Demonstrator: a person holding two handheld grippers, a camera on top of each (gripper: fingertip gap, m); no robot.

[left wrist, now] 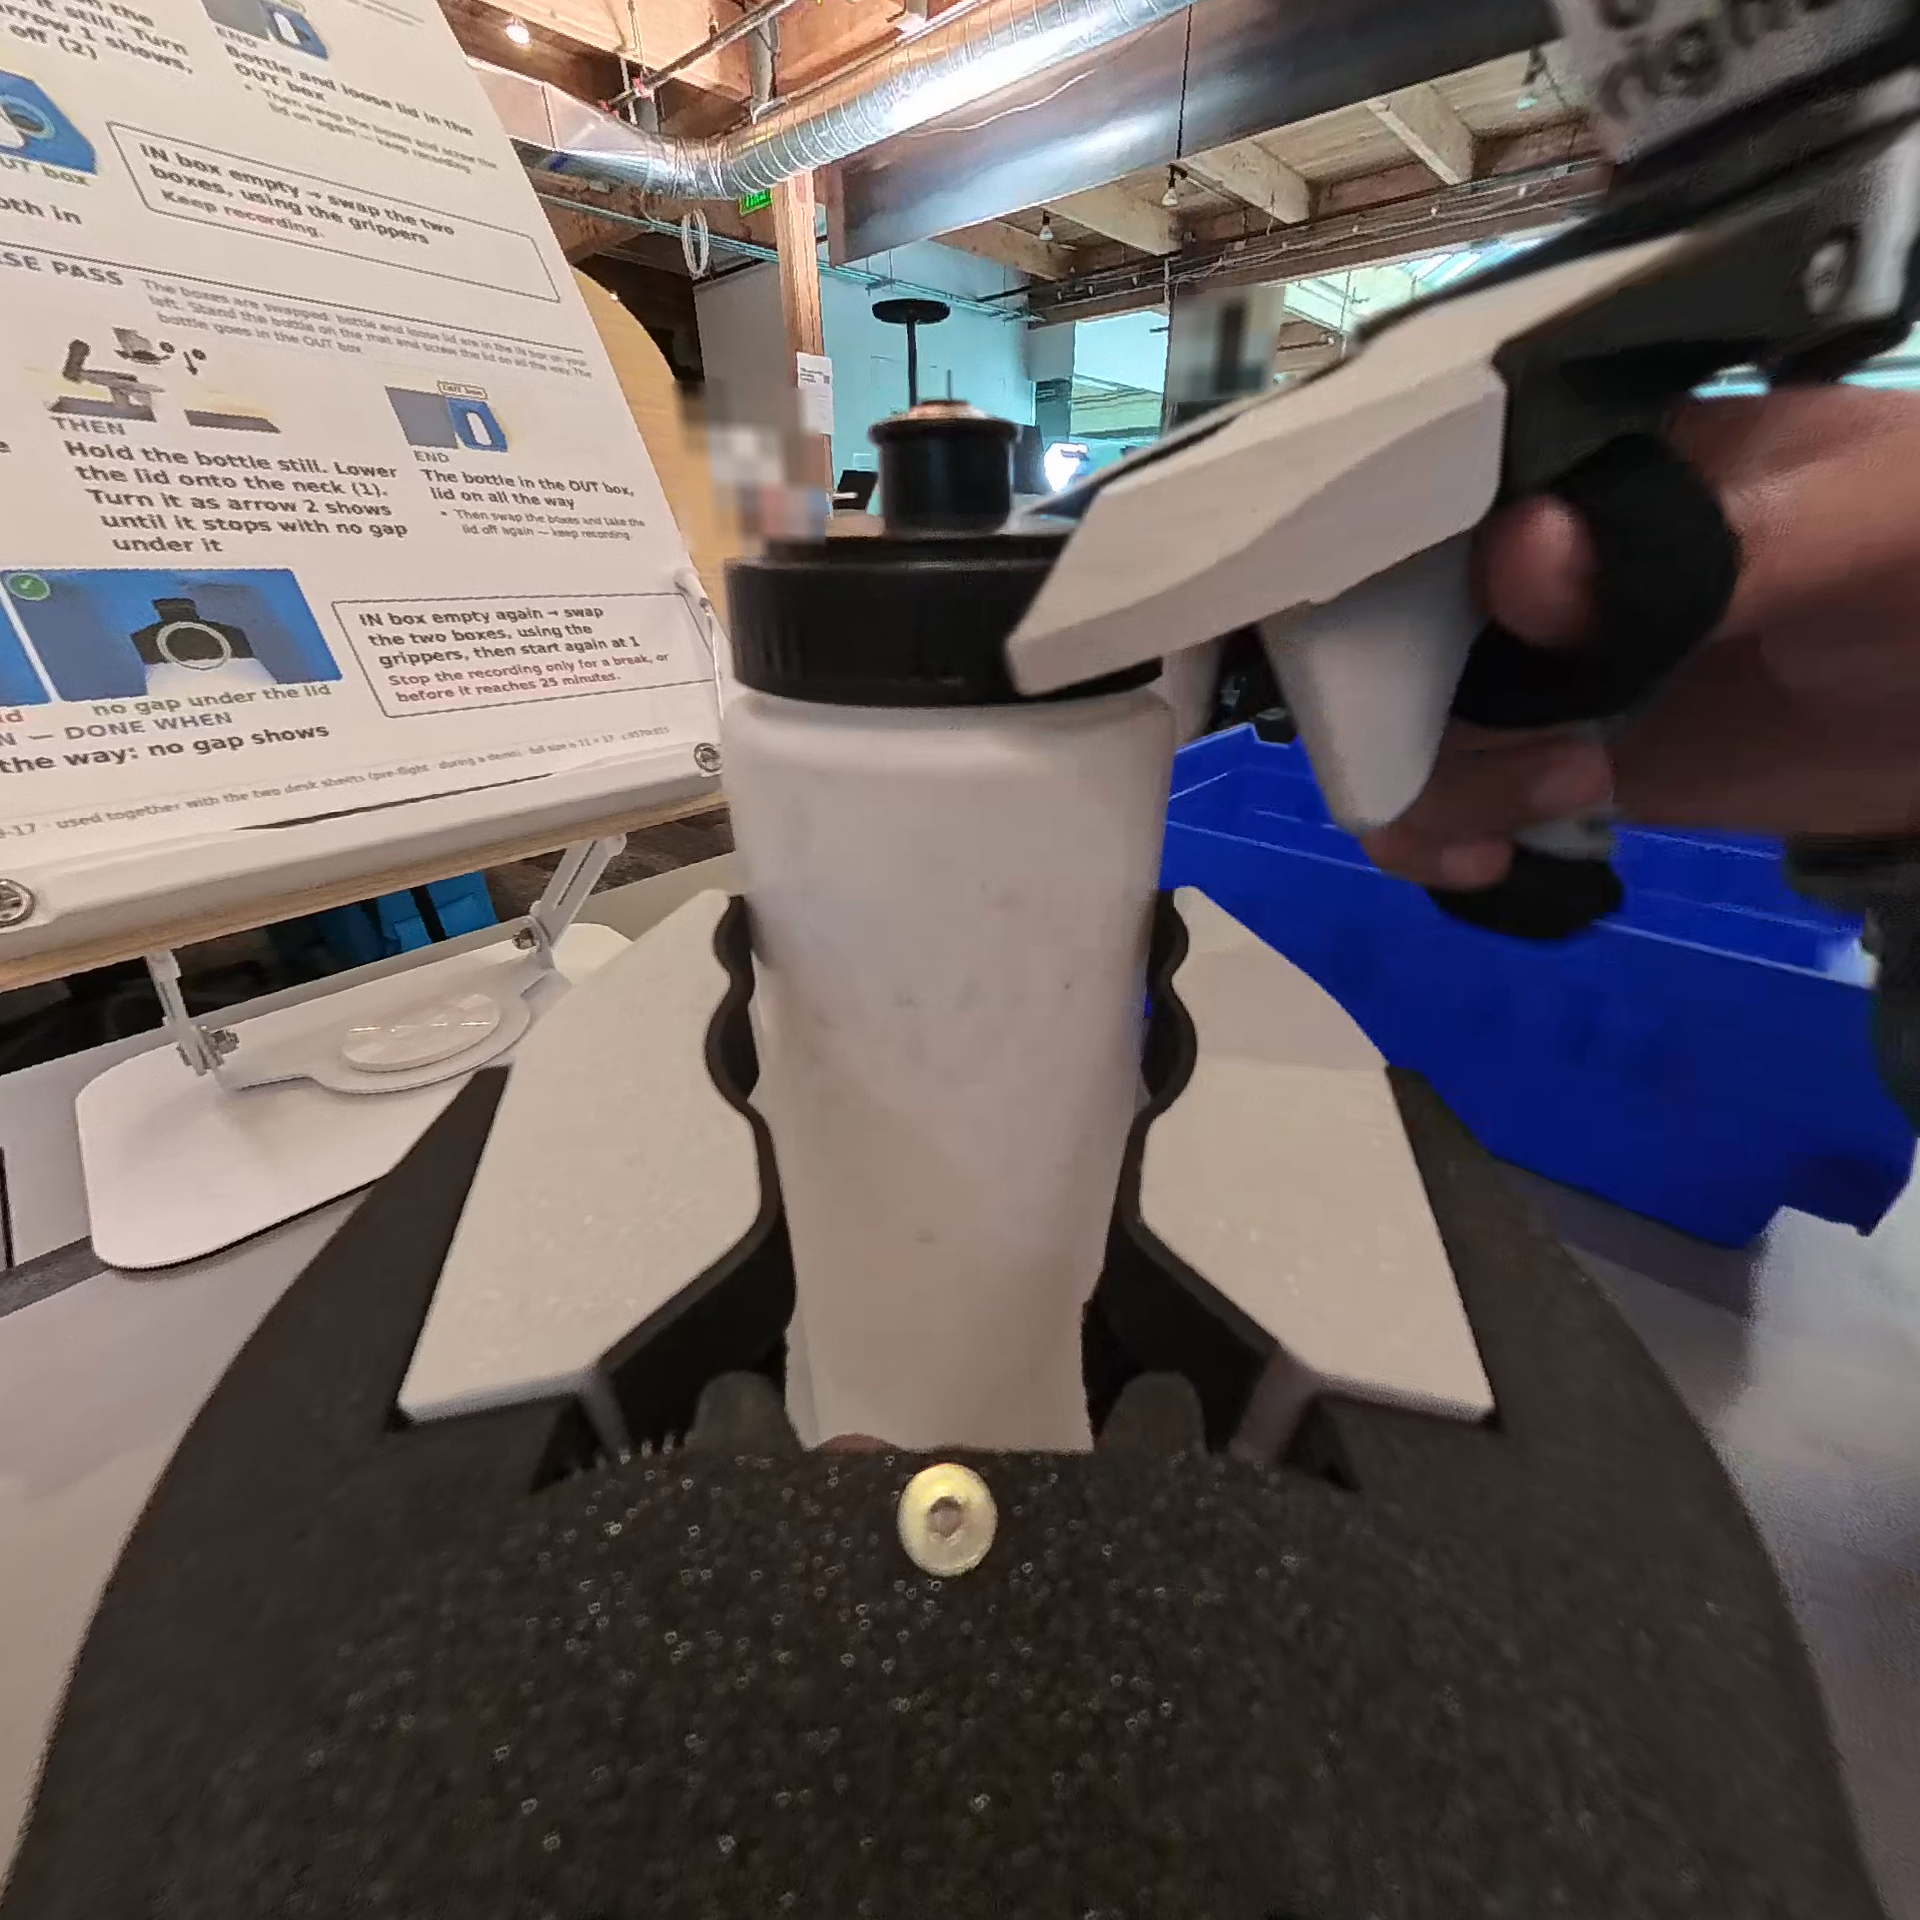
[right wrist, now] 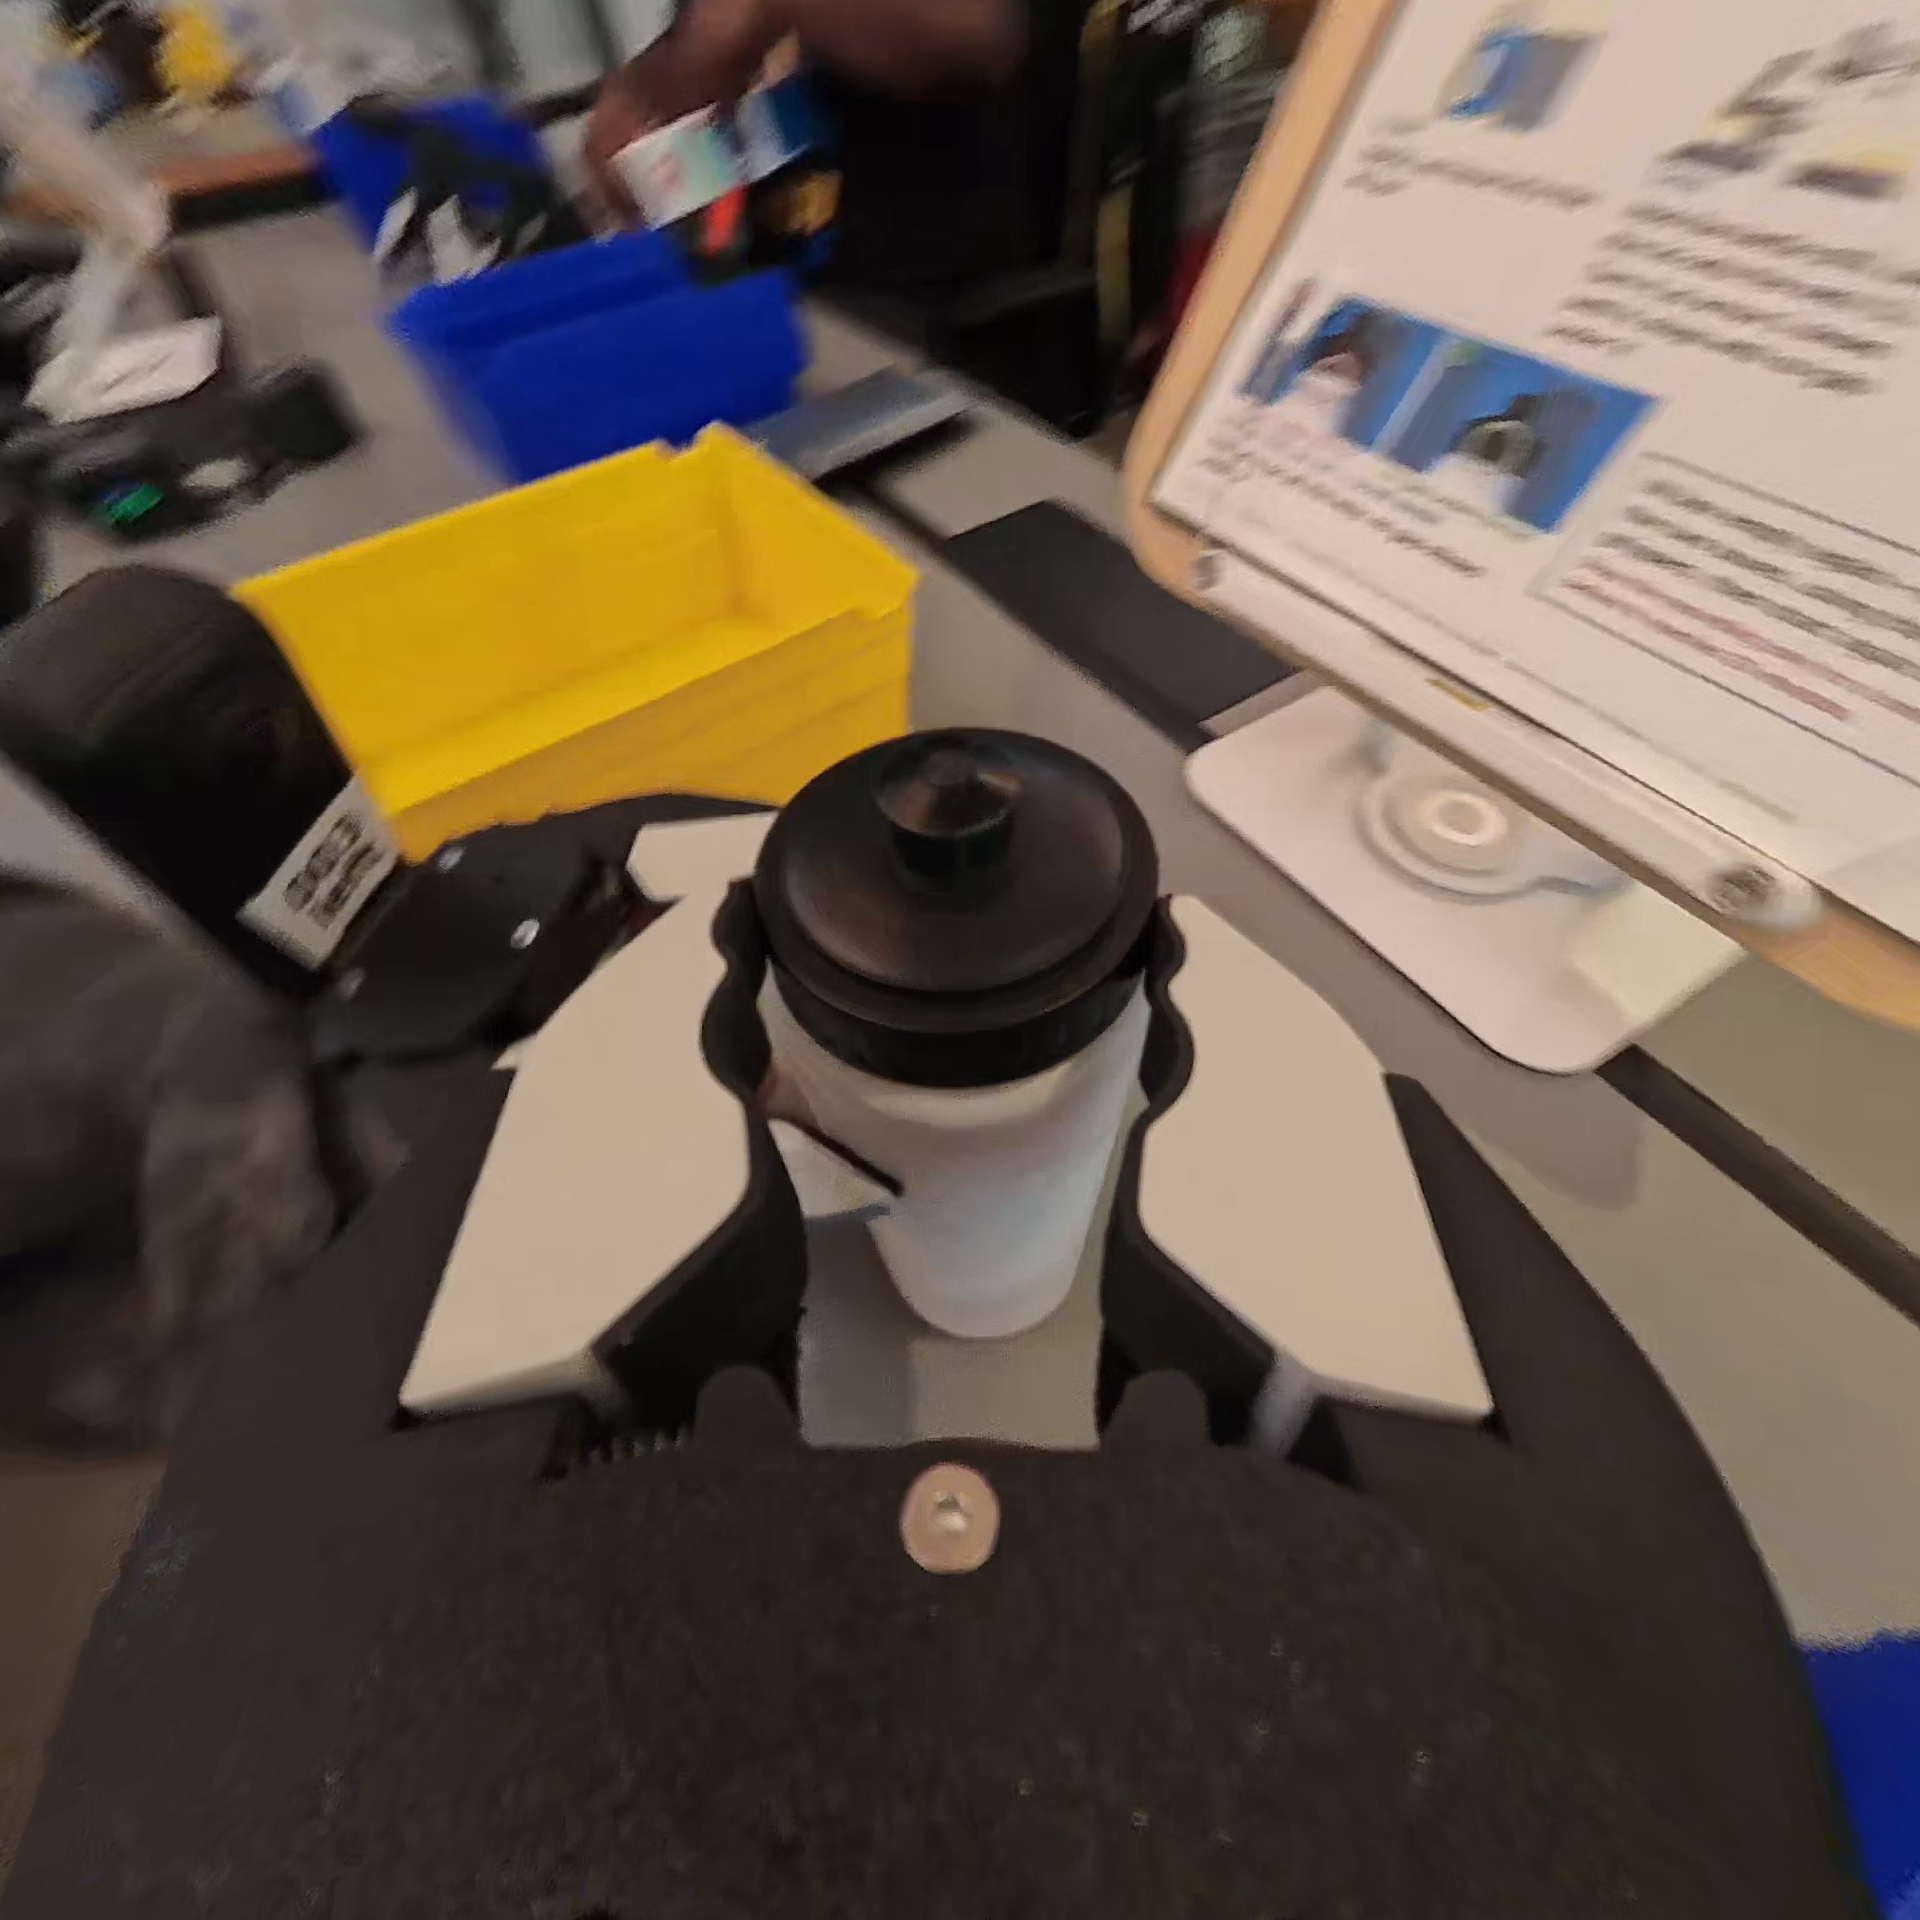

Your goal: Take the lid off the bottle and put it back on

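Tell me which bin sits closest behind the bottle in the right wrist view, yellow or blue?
The yellow bin. It sits just behind the bottle and looks empty; the blue bins lie farther back on the table.

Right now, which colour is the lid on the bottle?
Black; the lid shows best in the right wrist view.

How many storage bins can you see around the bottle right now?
3, maybe more hidden. One yellow bin beyond the left gripper; two blue bins farther back. The blue bin in the left wrist view may be another.
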